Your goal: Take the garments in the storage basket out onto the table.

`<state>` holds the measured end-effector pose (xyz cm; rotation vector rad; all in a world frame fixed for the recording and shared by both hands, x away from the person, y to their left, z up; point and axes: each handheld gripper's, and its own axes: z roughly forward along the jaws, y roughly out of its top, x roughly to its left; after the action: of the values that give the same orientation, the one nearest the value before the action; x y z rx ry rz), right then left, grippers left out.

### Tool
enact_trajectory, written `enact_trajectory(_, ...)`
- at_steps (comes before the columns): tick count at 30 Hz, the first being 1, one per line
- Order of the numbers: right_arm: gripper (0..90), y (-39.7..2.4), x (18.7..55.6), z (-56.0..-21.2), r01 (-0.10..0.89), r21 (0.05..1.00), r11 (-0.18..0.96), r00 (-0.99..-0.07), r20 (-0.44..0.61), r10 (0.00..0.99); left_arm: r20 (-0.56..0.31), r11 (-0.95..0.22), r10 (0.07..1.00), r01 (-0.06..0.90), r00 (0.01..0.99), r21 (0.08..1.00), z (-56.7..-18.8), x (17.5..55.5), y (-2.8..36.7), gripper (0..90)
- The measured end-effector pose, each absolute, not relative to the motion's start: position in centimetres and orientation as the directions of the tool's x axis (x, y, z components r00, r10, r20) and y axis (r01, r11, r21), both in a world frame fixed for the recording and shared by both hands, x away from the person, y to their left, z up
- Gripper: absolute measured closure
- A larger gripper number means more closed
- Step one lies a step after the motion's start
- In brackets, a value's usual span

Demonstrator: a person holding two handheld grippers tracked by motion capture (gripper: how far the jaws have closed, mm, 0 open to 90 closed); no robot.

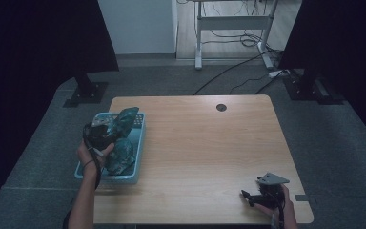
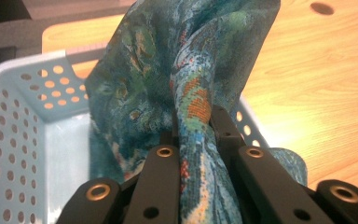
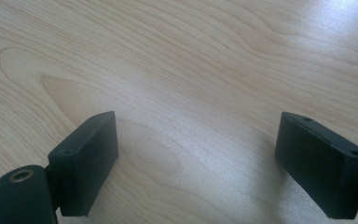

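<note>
In the high view, a patterned blue-green cloth [image 1: 123, 125] is held over a pale blue basket [image 1: 139, 143] at the left edge of the wooden table [image 1: 205, 143]. It is gripped by the left gripper [image 1: 106, 130], apparently so that it can be lifted clear of the basket, where more of the fabric is bunched. The right gripper [image 1: 257, 196] is kept low at the near right corner, well apart from the work, probably waiting. Grey floor, dark curtains, a desk frame and loose cables are seen beyond the table.

In the left gripper view, the jaws are pressed nearly together on a gathered fold of the cloth [image 2: 193, 116], with the perforated basket wall [image 2: 14, 121] behind.

In the right gripper view, the jaws are spread wide with nothing between them, over bare light woodgrain [image 3: 191, 70].
</note>
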<state>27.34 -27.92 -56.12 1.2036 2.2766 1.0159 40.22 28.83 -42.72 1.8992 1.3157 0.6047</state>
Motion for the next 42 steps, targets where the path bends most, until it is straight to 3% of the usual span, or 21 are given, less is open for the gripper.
enact_trajectory(42,12.6,-27.9,27.3,-56.1,0.558,0.741,0.373,-0.563,0.007,0.827,0.035,-0.228,0.908,0.422,0.418,0.877,-37.9,36.9,27.2,83.0)
